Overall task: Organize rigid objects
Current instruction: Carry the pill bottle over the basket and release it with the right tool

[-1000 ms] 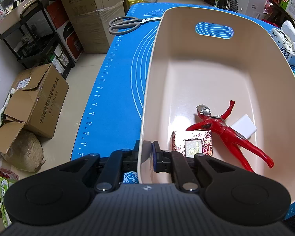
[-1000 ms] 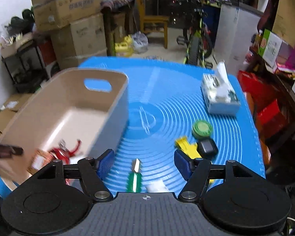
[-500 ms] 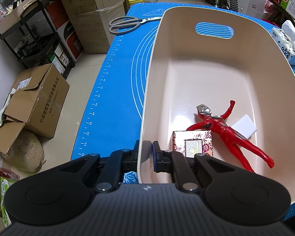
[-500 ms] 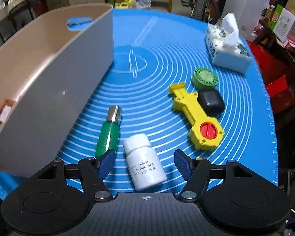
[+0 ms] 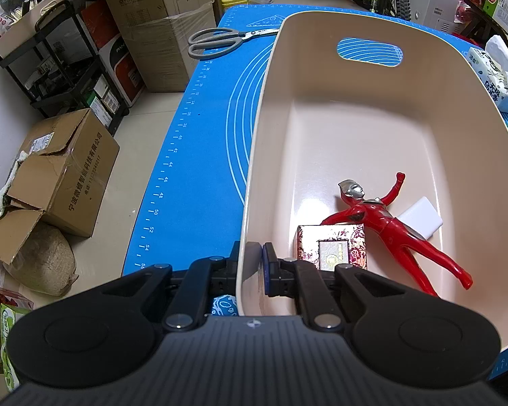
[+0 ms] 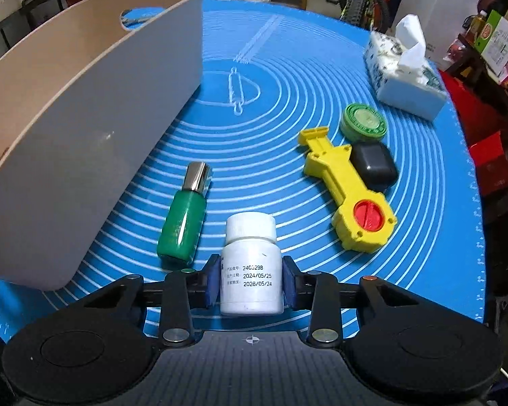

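My left gripper (image 5: 252,267) is shut on the near rim of the beige bin (image 5: 250,182). Inside the bin lie a red hero figure (image 5: 389,223), a patterned box (image 5: 332,248) and a white block (image 5: 423,218). My right gripper (image 6: 250,282) has closed on a white pill bottle (image 6: 250,270) lying on the blue mat (image 6: 271,108); its pads touch both sides. Beside it lie a green bottle with a silver cap (image 6: 184,220), a yellow toy with a red knob (image 6: 348,189), a black case (image 6: 374,165) and a green round tin (image 6: 364,123). The bin's grey outer wall (image 6: 94,142) stands to the left.
A tissue pack (image 6: 406,74) sits at the mat's far right. Scissors (image 5: 220,39) lie on the mat left of the bin's far end. Cardboard boxes (image 5: 61,176) and a shelf stand on the floor to the left. A bicycle stands behind the table.
My right gripper came down toward the mat, reached the white pill bottle and closed its fingers around it. The left gripper has stayed on the bin rim.
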`<state>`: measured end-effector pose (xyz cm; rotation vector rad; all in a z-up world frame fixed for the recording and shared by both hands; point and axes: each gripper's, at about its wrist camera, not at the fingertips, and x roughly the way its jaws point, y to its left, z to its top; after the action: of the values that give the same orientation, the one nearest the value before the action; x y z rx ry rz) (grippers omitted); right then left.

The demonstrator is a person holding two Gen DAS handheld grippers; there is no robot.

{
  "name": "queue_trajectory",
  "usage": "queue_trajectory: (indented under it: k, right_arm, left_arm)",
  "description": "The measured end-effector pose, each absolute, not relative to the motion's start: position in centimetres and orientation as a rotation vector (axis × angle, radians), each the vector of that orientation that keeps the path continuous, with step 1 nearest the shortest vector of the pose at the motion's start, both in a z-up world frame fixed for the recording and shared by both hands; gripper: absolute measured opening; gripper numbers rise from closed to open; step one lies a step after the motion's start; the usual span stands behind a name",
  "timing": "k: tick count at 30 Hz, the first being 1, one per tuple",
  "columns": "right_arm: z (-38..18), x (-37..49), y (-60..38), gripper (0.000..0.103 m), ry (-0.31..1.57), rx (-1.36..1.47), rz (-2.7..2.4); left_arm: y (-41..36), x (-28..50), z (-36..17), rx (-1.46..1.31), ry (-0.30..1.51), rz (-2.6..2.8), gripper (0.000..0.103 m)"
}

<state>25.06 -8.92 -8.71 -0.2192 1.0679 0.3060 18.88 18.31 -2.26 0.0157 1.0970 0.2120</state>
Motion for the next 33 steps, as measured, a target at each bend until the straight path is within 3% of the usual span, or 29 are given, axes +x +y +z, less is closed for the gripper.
queue_trajectory:
  k: [21, 33]
  right_arm:
    - [1.6, 23.4, -6.2, 0.045, 0.658, -0.074, 0.249]
    - [4.2, 23.8, 0.6, 0.045, 0.585, -0.073, 0.409]
  left_arm:
    - [18.3, 19.0, -2.3, 0.02, 1.099, 0.21, 0.013]
    - [18.3, 19.0, -2.4, 0.024, 1.1, 0.211, 0.013]
